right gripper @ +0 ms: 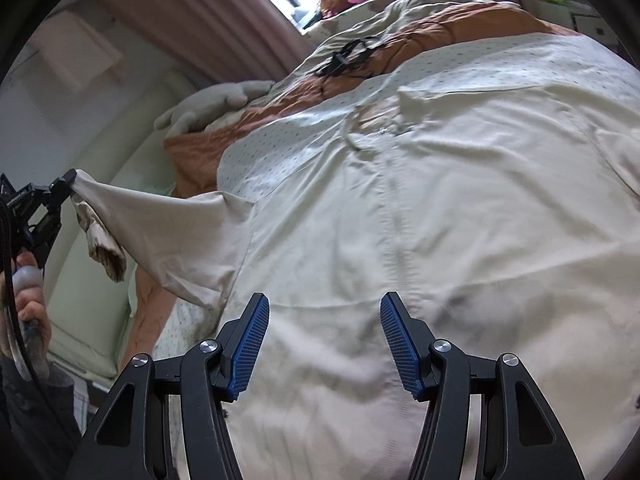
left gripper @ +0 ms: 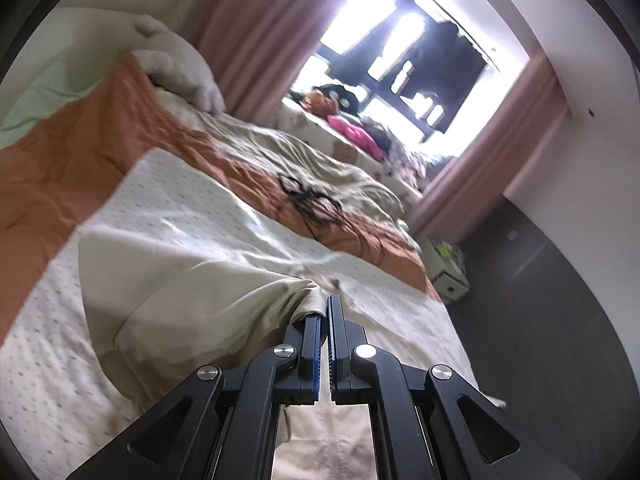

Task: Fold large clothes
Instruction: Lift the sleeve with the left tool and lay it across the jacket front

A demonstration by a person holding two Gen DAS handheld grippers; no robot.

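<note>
Your left claw (left gripper: 325,312) is clenched on the cuff end of the cream jacket (right gripper: 400,208), its sleeve (right gripper: 160,220) drawn taut and lifted off to the left of your right claw (right gripper: 324,312). Your right claw is released, nothing between its blue pads (right gripper: 252,344), hovering over the jacket's body, which lies spread ahead of and beneath it on the bed (left gripper: 48,380) (dotted sheet, orange quilt (left gripper: 72,152) beyond).

Beige garment (right gripper: 440,220); white dotted sheet (left gripper: 192,208); orange blanket (left gripper: 80,148); pink curtain (left gripper: 256,28); blue pads (right gripper: 250,344).
</note>
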